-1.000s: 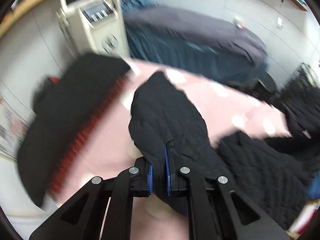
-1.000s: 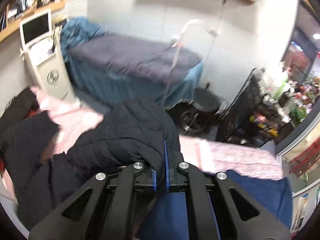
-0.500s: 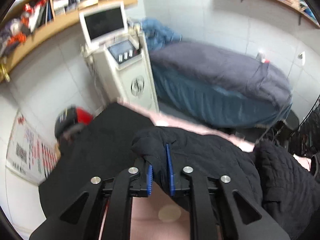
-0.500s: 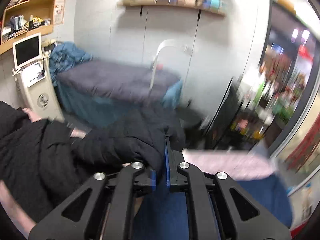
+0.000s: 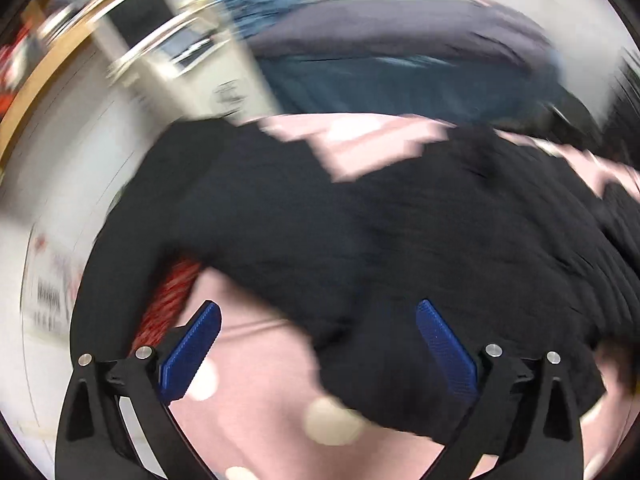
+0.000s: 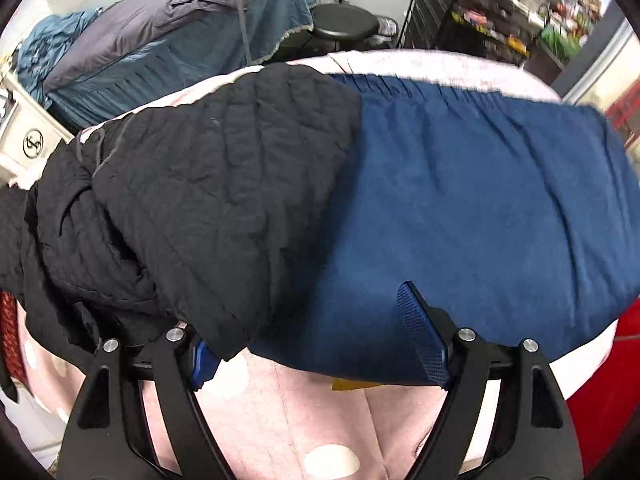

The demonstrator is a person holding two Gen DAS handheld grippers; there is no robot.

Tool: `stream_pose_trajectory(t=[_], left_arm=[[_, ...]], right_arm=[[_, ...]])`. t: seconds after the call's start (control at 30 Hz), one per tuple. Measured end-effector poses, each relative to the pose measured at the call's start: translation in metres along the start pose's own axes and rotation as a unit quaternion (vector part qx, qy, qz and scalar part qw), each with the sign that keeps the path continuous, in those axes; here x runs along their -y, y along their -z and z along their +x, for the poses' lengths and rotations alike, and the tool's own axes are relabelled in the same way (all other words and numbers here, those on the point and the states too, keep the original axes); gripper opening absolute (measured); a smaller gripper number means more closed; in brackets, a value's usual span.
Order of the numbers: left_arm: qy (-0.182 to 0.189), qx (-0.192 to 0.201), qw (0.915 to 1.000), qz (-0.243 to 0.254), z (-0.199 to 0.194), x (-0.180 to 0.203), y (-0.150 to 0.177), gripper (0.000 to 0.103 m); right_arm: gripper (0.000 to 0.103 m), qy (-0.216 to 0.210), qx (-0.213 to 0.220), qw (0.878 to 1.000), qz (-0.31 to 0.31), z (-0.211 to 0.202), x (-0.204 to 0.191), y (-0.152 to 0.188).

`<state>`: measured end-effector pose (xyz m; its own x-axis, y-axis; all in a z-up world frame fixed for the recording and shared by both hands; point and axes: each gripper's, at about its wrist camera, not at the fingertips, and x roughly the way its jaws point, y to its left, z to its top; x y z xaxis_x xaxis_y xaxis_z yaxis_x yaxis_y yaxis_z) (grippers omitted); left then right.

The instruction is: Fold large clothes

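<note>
Both grippers, clamped on the black jacket (image 6: 208,184) half a second ago, now stand with their fingers spread wide and nothing between them; the jacket has dropped onto the pink cover (image 6: 304,404).

Left wrist view, heavily blurred: a wooden shelf (image 5: 52,68) and a white machine (image 5: 216,64) stand at far left, with a red-ribbed garment (image 5: 172,300) showing under the jacket's edge (image 5: 320,232). The left gripper (image 5: 318,344) hovers over the near hem, its right finger against the black cloth, its left over bare pink cover (image 5: 256,360). A blue-skirted couch (image 5: 380,76) lies beyond.

Right wrist view, sharp: the jacket lies crumpled on the left half of the bed, its right side overlapping a blue garment (image 6: 480,200) spread flat to the right. The right gripper (image 6: 304,332) sits at the near edge, the jacket's hem draped over its left finger. Bare dotted cover lies in front. Behind stand the couch (image 6: 192,36), a black stool (image 6: 344,24) and a rack (image 6: 472,12) of indistinct goods.
</note>
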<state>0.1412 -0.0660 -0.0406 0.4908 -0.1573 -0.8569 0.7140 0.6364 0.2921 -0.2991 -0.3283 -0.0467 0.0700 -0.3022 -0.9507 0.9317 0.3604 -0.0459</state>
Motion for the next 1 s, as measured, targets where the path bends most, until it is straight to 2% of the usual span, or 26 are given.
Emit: stream_pose_trajectory(t=[0.07,0.2,0.27,0.3,0.37,0.43,0.47,0.53,0.67,0.77,0.87,0.9,1.0], left_arm=[[0.034,0.009,0.9993,0.015,0.000,0.040,-0.019,0.097],[0.048,-0.015,0.9987,-0.009,0.026,0.085,-0.063,0.097],[0.021,-0.027,0.9994,-0.002,0.044,0.103,-0.082,0.097],[-0.009,-0.042,0.9991,0.007,0.058,0.109,-0.091,0.096],[-0.031,-0.065,0.9972,0.017,0.077,0.113,-0.090,0.084],[-0.034,-0.102,0.9940,0.024,0.095,0.104,-0.080,0.048],[-0.025,-0.110,0.9934,0.020,0.098,0.099,-0.075,0.040],[-0.006,-0.117,0.9931,0.007,0.095,0.082,-0.054,0.015],[0.016,-0.115,0.9932,-0.009,0.075,0.046,-0.011,0.010],[0.036,-0.113,0.9918,-0.050,0.058,0.014,0.014,0.009],[0.053,-0.111,0.9884,-0.089,0.047,-0.011,0.032,0.008],[0.059,-0.111,0.9869,-0.102,0.045,-0.017,0.036,0.008],[0.068,-0.106,0.9856,-0.113,0.045,-0.025,0.042,0.007]], right_arm=[[0.079,0.005,0.006,1.000,-0.021,-0.007,-0.011,-0.001],[0.079,-0.006,0.002,0.998,-0.069,-0.030,-0.039,0.016],[0.079,-0.011,0.001,0.997,-0.080,-0.037,-0.046,0.029],[0.079,-0.014,-0.002,0.996,-0.086,-0.041,-0.051,0.037],[0.079,-0.020,-0.004,0.996,-0.090,-0.045,-0.055,0.047],[0.079,-0.026,-0.005,0.995,-0.094,-0.048,-0.058,0.053],[0.079,-0.027,-0.006,0.995,-0.097,-0.048,-0.060,0.053],[0.079,-0.037,-0.008,0.995,-0.096,-0.047,-0.062,0.049],[0.079,-0.087,-0.023,0.993,-0.083,-0.039,-0.081,0.032],[0.079,-0.142,-0.039,0.985,-0.088,-0.032,-0.123,0.015],[0.079,-0.192,-0.043,0.969,-0.149,-0.031,-0.198,0.003],[0.079,-0.200,-0.043,0.962,-0.179,-0.029,-0.236,0.000],[0.079,-0.200,-0.062,0.959,-0.190,-0.017,-0.300,0.002]])
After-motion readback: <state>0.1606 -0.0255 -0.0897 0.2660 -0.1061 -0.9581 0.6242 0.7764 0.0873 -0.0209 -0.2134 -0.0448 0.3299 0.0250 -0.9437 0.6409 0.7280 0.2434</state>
